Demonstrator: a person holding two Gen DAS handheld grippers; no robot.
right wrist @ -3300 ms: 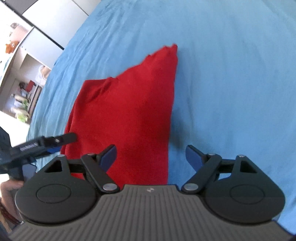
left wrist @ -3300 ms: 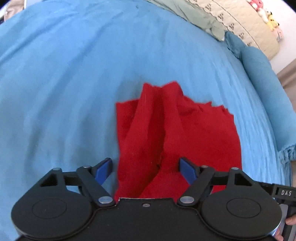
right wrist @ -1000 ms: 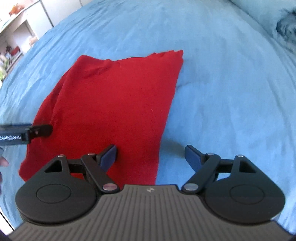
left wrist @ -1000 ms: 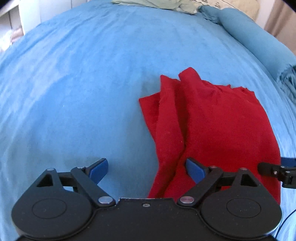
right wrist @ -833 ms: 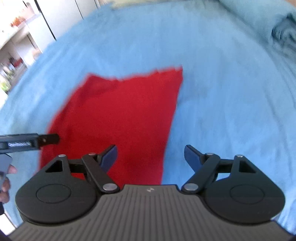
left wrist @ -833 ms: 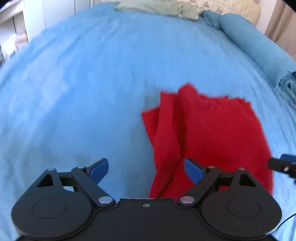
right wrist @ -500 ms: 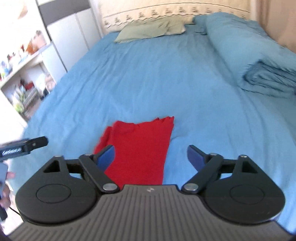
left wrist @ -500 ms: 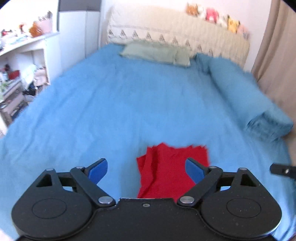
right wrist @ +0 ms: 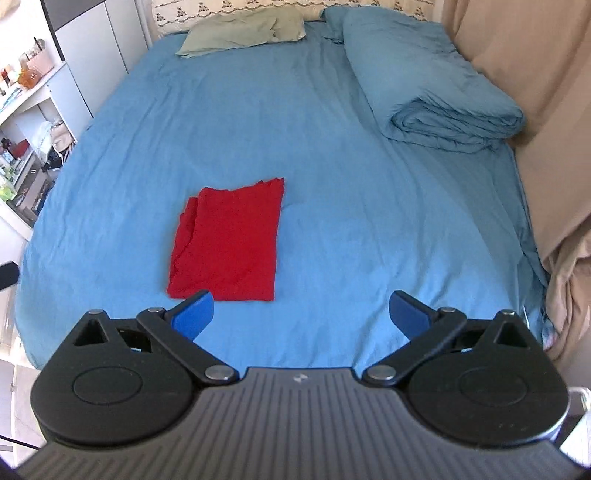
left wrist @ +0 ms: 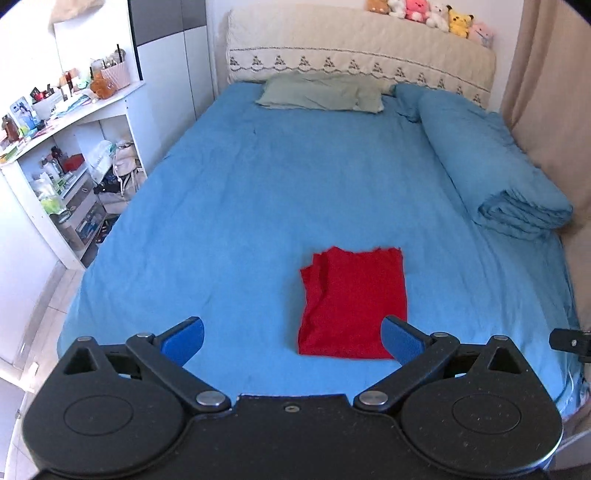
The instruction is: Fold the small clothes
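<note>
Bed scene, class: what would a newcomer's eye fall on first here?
The folded red garment stands out, lying alone on the near part of the blue bedsheet. A rolled blue duvet lies along the right side, and both grippers, left and right, are open above the near edge.

Matt red cloth garment [left wrist: 352, 306], blue cotton sheet [left wrist: 258, 206]

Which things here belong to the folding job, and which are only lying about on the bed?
Belong to the job:
- red garment, folded flat on the blue sheet
- left hand-held gripper, open
- right hand-held gripper, open

Only lying about:
- green pillow by the headboard
- rolled blue duvet
- plush toys on the headboard
</note>
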